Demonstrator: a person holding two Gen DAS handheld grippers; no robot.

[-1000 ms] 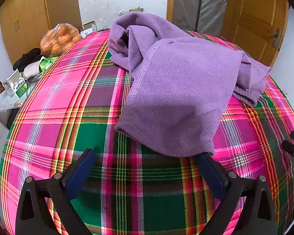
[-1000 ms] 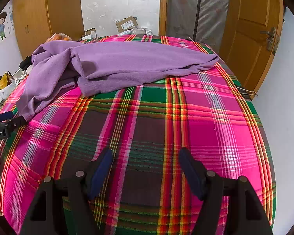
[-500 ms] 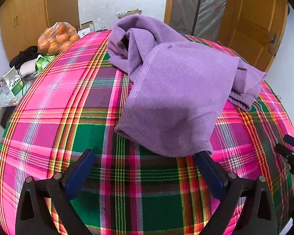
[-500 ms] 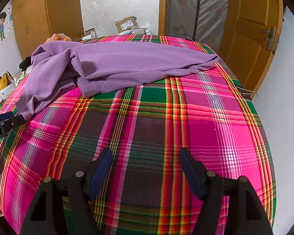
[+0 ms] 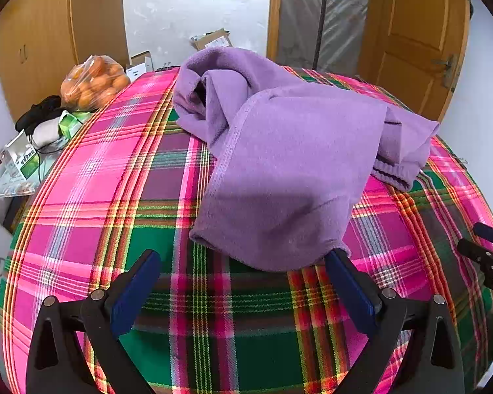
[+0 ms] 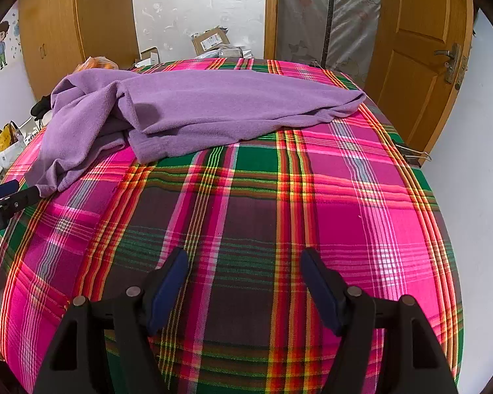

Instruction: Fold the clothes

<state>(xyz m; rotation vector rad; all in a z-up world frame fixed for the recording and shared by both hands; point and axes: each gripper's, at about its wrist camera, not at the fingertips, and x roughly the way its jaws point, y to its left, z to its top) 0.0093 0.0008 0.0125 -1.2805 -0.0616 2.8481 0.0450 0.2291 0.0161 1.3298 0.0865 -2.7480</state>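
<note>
Purple garment point(image 5: 289, 170) crumpled on plaid-covered worktop point(image 5: 115, 177). Left gripper point(image 5: 243, 262) fingers spread at its near hem; right gripper point(image 6: 245, 262) fingers spread, empty.

left wrist: low, close to purple garment point(image 5: 289, 170), facing doors | right wrist: farther off, same heading | shared: garment, plaid cloth point(image 6: 312, 223)
</note>
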